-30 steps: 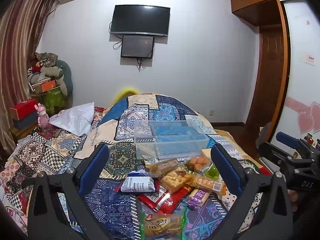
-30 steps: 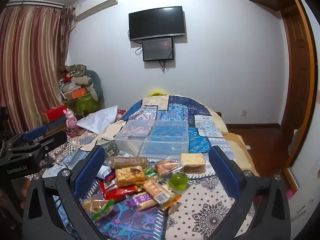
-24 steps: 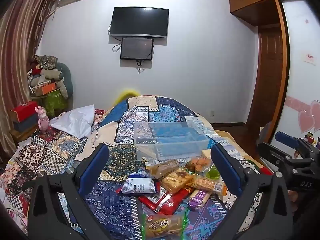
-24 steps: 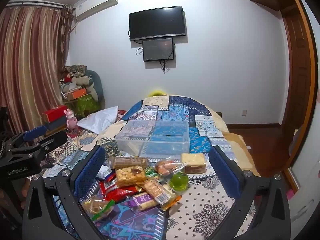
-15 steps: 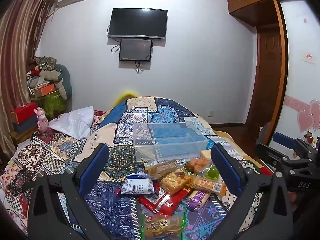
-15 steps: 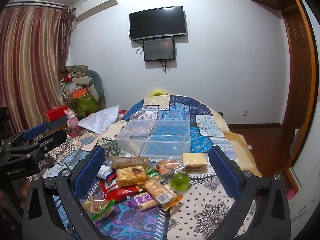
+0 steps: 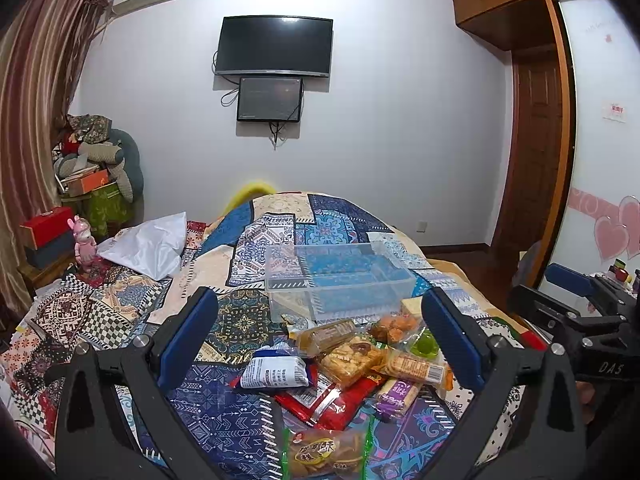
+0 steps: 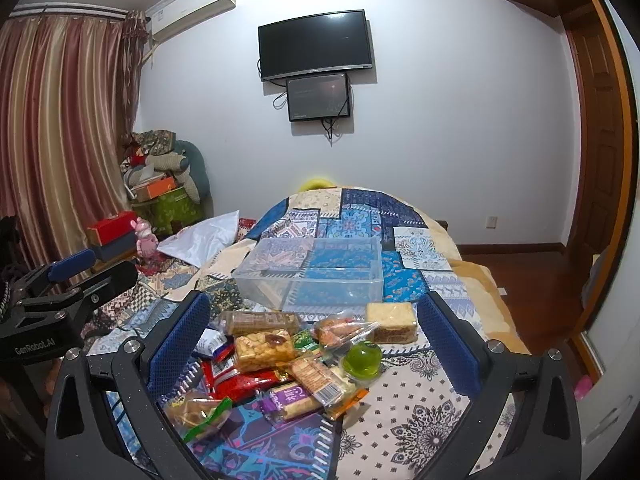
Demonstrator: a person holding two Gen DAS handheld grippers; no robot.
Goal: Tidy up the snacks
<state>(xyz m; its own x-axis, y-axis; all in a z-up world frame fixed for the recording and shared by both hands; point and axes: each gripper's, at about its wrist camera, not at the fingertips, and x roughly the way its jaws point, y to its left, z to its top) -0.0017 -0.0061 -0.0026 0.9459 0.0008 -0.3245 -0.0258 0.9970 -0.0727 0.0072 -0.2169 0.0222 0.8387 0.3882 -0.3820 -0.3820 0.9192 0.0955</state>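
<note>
Both tongs, left [image 7: 320,334] and right [image 8: 314,330], stay wide and empty above the snack pile [image 8: 288,360]; scene barely shifted.

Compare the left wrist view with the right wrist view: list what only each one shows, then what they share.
Only the left wrist view shows the pink hearts on the wall and the right gripper at its edge. Only the right wrist view fully shows the yellow cake slice, a pink object on the floor and the left gripper. Both show the clear plastic box, the green jelly cup, the snack pile and the television.
</note>
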